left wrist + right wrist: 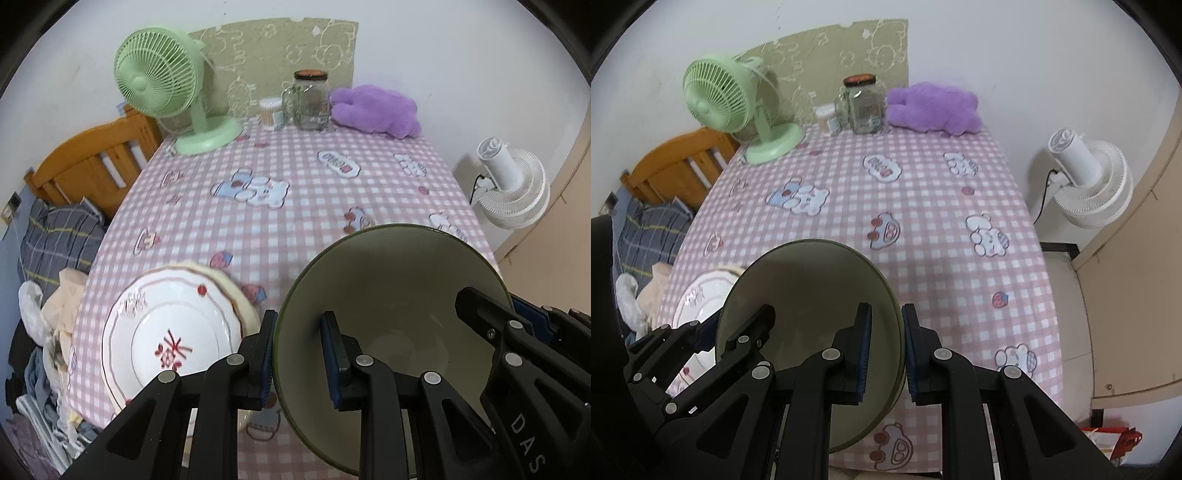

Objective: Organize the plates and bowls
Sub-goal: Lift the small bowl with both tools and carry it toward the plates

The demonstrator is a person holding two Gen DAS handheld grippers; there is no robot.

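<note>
I have both claws pinching the same olive-green bowl (391,314) by its rim, 1 on each side: the left claw (299,358) has its 2 pads pressed on the bowl's left wall, and the right claw (884,350) clamps the opposite wall, so the bowl hangs tilted between them above the pink checked tablecloth (295,206). Just left of my left claw, a white plate with red markings (170,332) lies on a stack at the near table edge.
</note>
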